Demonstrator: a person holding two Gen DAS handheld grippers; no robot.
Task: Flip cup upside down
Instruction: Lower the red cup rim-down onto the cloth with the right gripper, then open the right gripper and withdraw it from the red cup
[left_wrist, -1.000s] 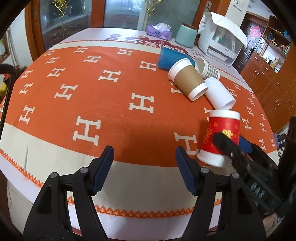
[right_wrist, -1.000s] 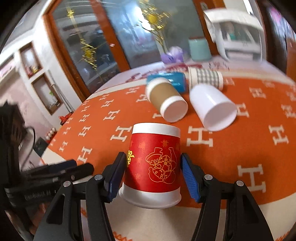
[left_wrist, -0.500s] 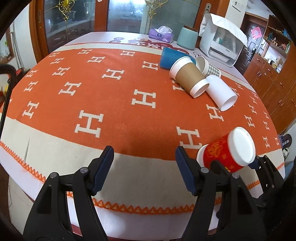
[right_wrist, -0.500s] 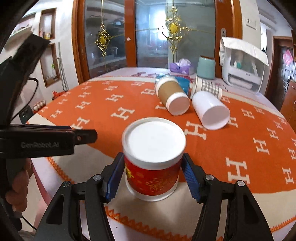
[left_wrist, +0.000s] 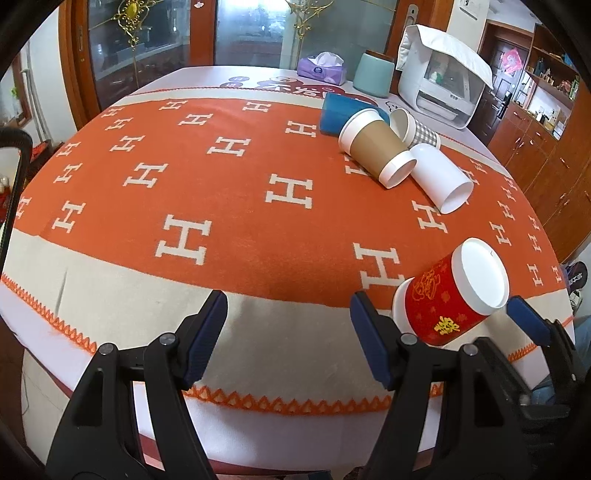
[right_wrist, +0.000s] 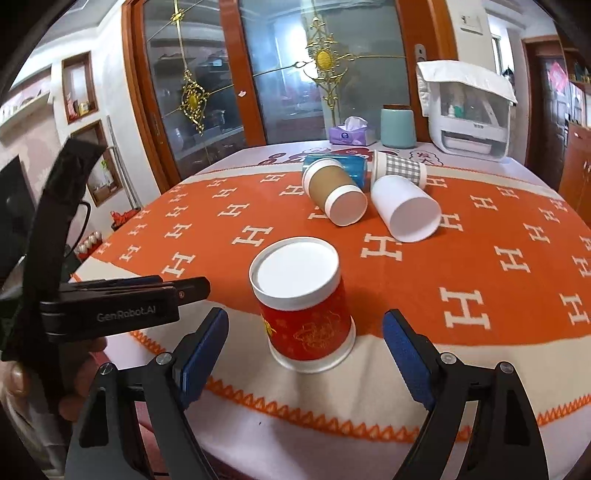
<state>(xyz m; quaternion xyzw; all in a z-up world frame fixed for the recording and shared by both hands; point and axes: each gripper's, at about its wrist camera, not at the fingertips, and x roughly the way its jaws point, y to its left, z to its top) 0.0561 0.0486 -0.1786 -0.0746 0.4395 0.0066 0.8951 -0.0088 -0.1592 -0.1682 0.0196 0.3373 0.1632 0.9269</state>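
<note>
Red cup's flipped, both claws wide and holding nothing.

Going left to right: the left gripper (left_wrist: 288, 321) hangs over the cream border of the orange H-pattern blanket (right_wrist: 498, 236), spread wide with only cloth between its blue pads. Next over, the red cup (right_wrist: 308, 314) sits near the table's front edge, mouth down and white base up (it looks slanted in the left view, probably just the fisheye). The right gripper (right_wrist: 304, 350) straddles it, fingers well apart and clear of the cup's walls on both sides. Further back and to the right, the brown cup (right_wrist: 334, 194), white cup (right_wrist: 404, 206) and checked cup (right_wrist: 400, 168) lie on their sides, a blue one behind them. I'd call the flip itself done; what's left is just pulling the right claw back without knocking the cup.
</note>
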